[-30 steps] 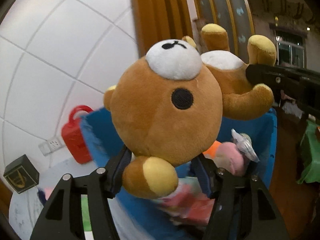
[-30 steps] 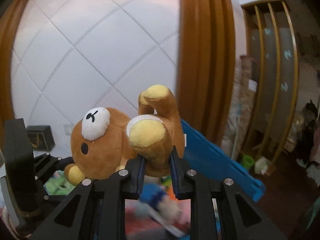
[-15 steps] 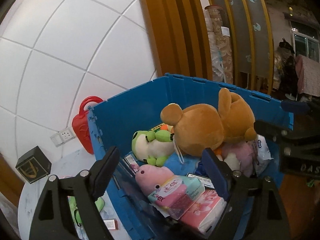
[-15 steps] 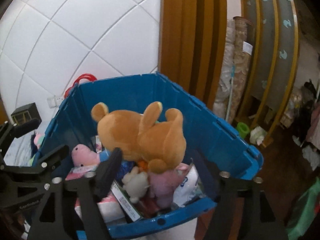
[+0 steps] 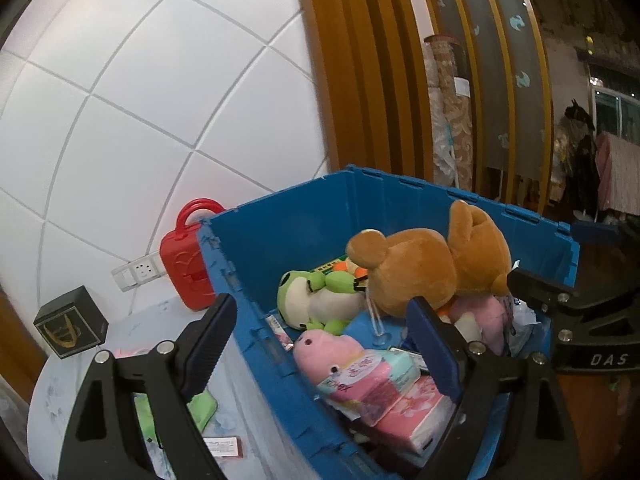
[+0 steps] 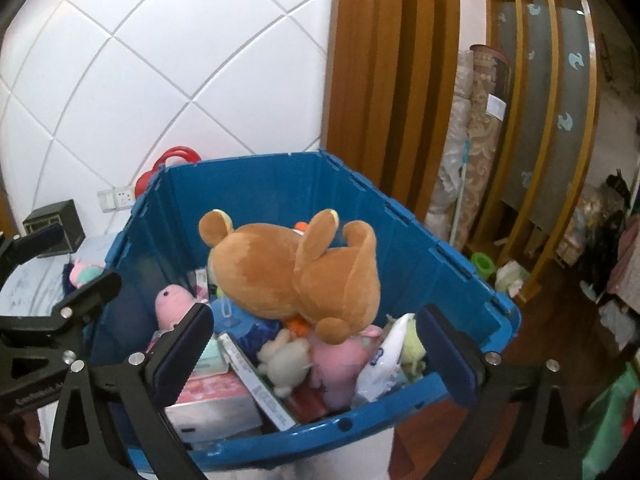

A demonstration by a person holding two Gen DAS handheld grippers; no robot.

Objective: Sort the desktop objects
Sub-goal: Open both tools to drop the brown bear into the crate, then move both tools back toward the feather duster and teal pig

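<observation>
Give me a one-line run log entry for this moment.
left tool: opening, empty | right tool: opening, empty | brown bear plush: face-down on pile in blue bin | status: bear released

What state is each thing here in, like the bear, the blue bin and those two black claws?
Brown bear: lying face down on top of the pile, let go.
Blue bin: lidless, crowded with toys and packets.
Left gripper: jaws opening, nothing between them.
Right gripper: jaws opening, nothing between them.
Red case: upright behind the bin.
</observation>
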